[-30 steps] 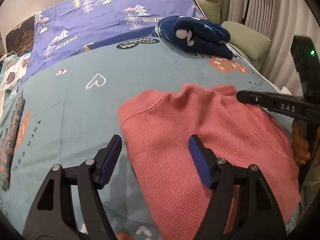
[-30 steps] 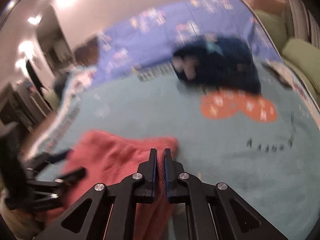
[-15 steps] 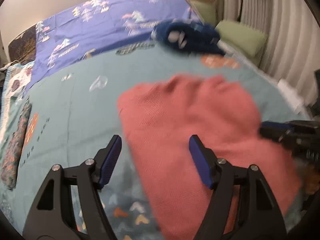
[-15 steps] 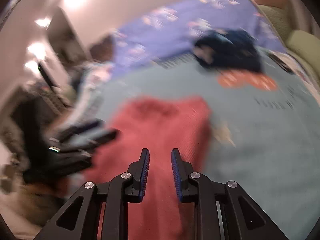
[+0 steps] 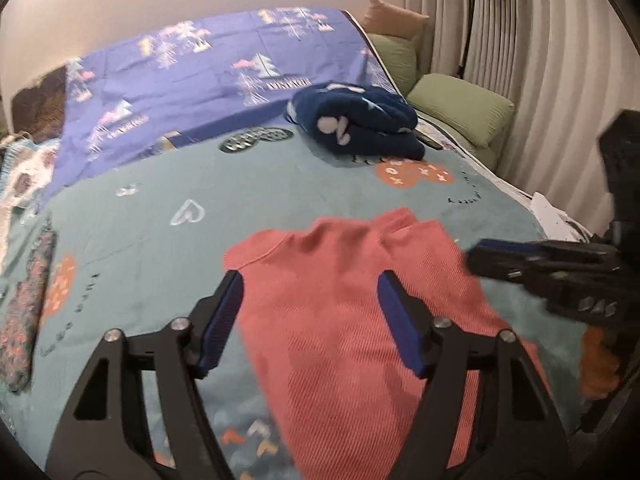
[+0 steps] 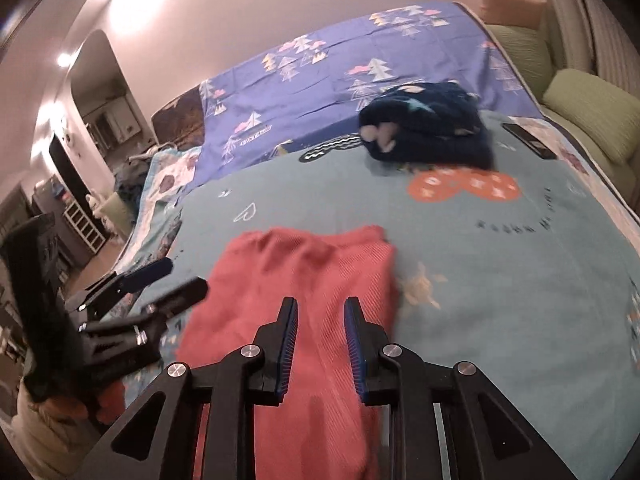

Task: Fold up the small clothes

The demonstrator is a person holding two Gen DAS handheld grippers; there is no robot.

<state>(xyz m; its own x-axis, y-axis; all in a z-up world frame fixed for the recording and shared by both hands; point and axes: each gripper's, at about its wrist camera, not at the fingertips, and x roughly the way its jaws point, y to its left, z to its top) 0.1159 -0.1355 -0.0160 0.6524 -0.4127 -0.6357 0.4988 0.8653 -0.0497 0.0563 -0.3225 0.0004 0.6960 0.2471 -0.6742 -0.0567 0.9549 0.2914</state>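
Note:
A coral-red knit garment lies spread on the teal bed cover; it also shows in the right wrist view. My left gripper is open and empty, hovering over the garment's near left part. My right gripper is open and empty above the garment's near right part. The right gripper shows in the left wrist view at the garment's right edge. The left gripper shows in the right wrist view by the garment's left edge.
A rolled dark blue patterned garment lies at the far side of the cover. A purple tree-print sheet lies behind it. Green cushions and curtains stand at the right. A black phone or remote lies far right.
My right gripper opened and let go of the red garment, then drew back. The garment now lies flat. My left gripper stayed open and pulled back a little.

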